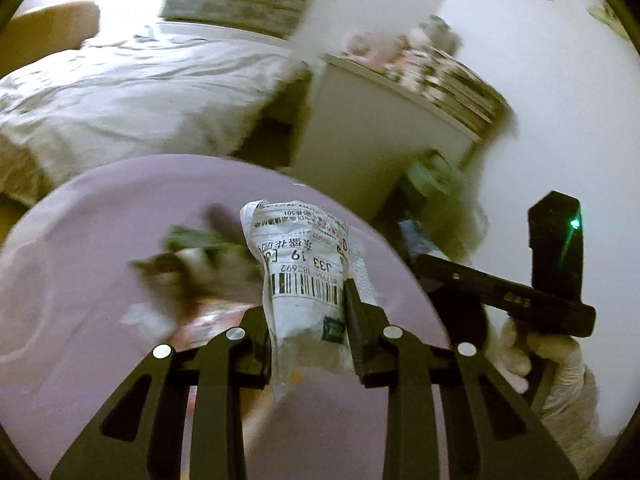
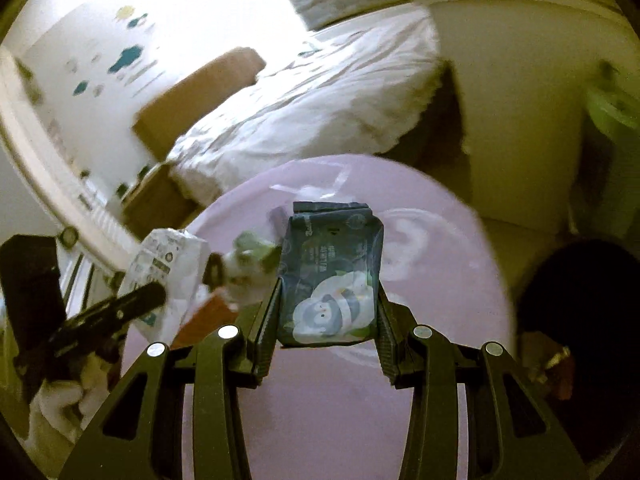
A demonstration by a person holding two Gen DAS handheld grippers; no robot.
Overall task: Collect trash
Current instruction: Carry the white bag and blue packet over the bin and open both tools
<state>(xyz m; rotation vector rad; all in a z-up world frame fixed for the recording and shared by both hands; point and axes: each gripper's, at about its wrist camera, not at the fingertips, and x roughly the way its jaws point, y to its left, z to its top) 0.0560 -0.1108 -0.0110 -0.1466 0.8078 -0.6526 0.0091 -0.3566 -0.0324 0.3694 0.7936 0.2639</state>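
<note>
My left gripper (image 1: 310, 312) is shut on a crumpled white shipping bag with a barcode label (image 1: 298, 276), held above a round lilac table (image 1: 92, 352). My right gripper (image 2: 328, 312) is shut on a dark blue wet-wipe pack with a penguin picture (image 2: 330, 276), also above the lilac table (image 2: 432, 280). Blurred green-and-white trash (image 1: 196, 256) lies on the table beside the bag; it also shows in the right wrist view (image 2: 252, 268) next to an orange scrap (image 2: 208, 312). The left gripper with its bag appears at the left of the right wrist view (image 2: 160, 272).
A bed with white bedding (image 1: 132, 92) stands beyond the table. A white cabinet (image 1: 376, 132) with stacked items on top is to the right. A green bin (image 2: 612, 136) stands at the right by the cabinet. A cardboard box (image 2: 192, 96) rests by the bed.
</note>
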